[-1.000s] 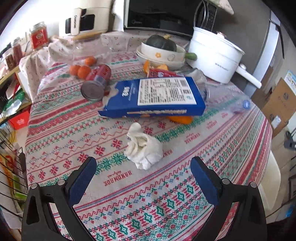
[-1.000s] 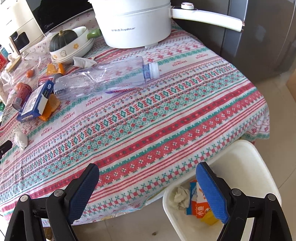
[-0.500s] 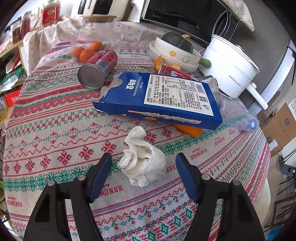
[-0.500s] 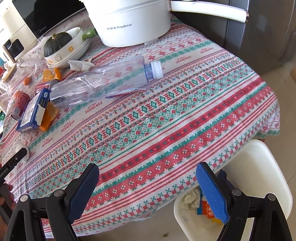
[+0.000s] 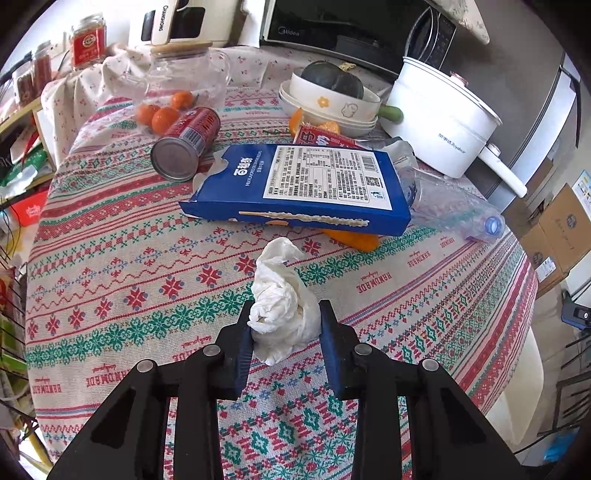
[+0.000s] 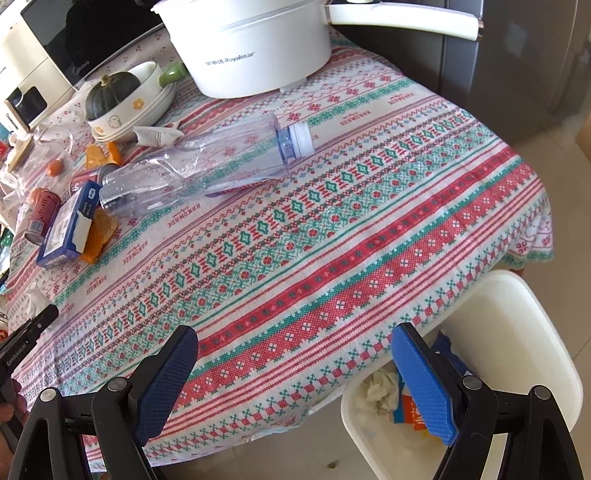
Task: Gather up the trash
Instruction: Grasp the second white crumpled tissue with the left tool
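My left gripper (image 5: 284,328) is shut on a crumpled white tissue (image 5: 282,302) just above the patterned tablecloth (image 5: 122,280). Beyond it lie a blue carton (image 5: 303,184), orange peel (image 5: 354,239), a red can (image 5: 186,142) on its side and a clear plastic bottle (image 5: 450,206). My right gripper (image 6: 295,380) is open and empty at the table's near edge, above a white trash bin (image 6: 495,332) on the floor that holds tissue and wrappers. The bottle (image 6: 199,170) and the carton (image 6: 64,225) also show in the right wrist view.
A white electric pot (image 5: 439,118) with a long handle, stacked bowls holding a dark squash (image 5: 332,83), a glass jar (image 5: 184,81) and tangerines (image 5: 159,114) stand at the back. A microwave (image 5: 354,26) is behind them. Cardboard boxes (image 5: 557,229) stand on the floor at right.
My left gripper moved forward around the tissue and closed on it. My right gripper stayed open and drifted a little closer over the table edge.
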### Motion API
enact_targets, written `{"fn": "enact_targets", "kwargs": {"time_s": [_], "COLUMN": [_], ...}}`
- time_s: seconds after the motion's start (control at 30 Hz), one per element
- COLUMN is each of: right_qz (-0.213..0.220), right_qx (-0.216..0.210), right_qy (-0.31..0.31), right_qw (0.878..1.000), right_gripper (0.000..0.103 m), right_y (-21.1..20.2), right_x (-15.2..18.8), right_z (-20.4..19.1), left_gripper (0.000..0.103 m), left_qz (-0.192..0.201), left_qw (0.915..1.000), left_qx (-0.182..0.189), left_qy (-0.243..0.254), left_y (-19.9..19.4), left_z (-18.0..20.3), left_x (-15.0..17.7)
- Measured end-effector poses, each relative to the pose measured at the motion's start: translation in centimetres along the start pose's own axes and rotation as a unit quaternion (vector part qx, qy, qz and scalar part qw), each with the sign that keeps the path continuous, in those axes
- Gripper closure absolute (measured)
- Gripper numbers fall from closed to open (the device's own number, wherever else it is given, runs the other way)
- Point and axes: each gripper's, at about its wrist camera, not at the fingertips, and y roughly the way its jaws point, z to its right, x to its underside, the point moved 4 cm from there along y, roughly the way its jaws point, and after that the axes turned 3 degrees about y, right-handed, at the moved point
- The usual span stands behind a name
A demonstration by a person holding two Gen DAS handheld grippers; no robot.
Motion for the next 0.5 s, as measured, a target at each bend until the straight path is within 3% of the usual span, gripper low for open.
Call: {"fn": "enact_targets", "kwargs": {"time_s": [0.5], "right_qz": [0.006], "right_qx": [-0.005], "right_qy": [-0.008], "right_qw": [1.0], "right_gripper": [0.014], "right_y": [-0.2], "right_x": [-0.3], "right_z": [-1.1], "left_gripper": [0.069], "left_qz": [0.022], "left_qw": [0.9996], "left_qx": [-0.001], "left_qy": [-0.02], "left_y": [-3.6], "left_z": [-1.6], "left_x": [-0.5]}}
